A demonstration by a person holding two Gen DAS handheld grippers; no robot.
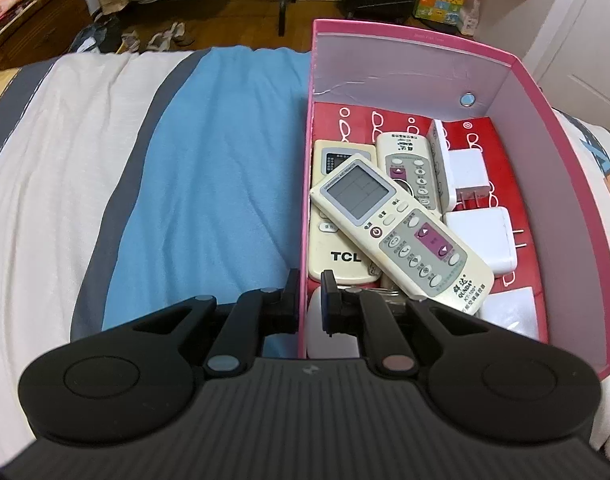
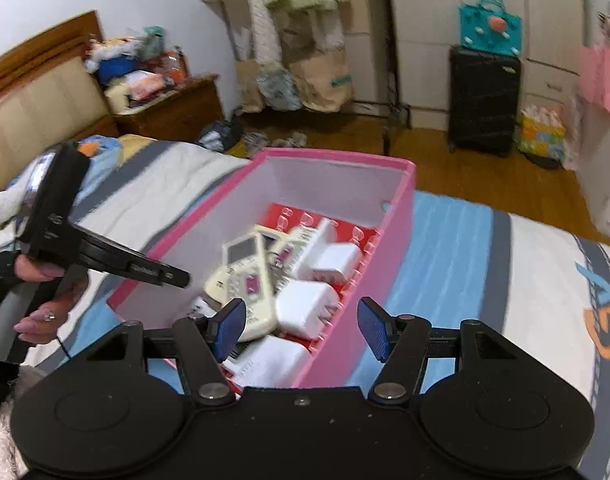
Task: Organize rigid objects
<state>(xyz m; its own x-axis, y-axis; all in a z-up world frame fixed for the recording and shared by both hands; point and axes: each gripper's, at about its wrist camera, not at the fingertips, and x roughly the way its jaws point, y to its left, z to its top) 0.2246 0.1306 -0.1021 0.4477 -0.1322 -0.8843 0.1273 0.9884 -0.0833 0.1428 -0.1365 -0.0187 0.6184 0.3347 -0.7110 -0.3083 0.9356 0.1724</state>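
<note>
The left gripper (image 1: pixel 309 300) pinches the pink box's (image 1: pixel 521 80) side wall. Remotes (image 1: pixel 401 224) and chargers (image 1: pixel 479 240) lie inside. The right gripper (image 2: pixel 301 326) hangs spread, empty, above the box's near end.

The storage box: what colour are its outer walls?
Pink box, best seen in the right wrist view.

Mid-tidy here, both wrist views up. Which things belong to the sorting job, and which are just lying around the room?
Job:
pink box
remotes
white chargers
left hand-held gripper, shut on the box wall
right hand-held gripper, open

Lying about:
bedspread
black suitcase
teal bag
paper bags
shoes
</note>
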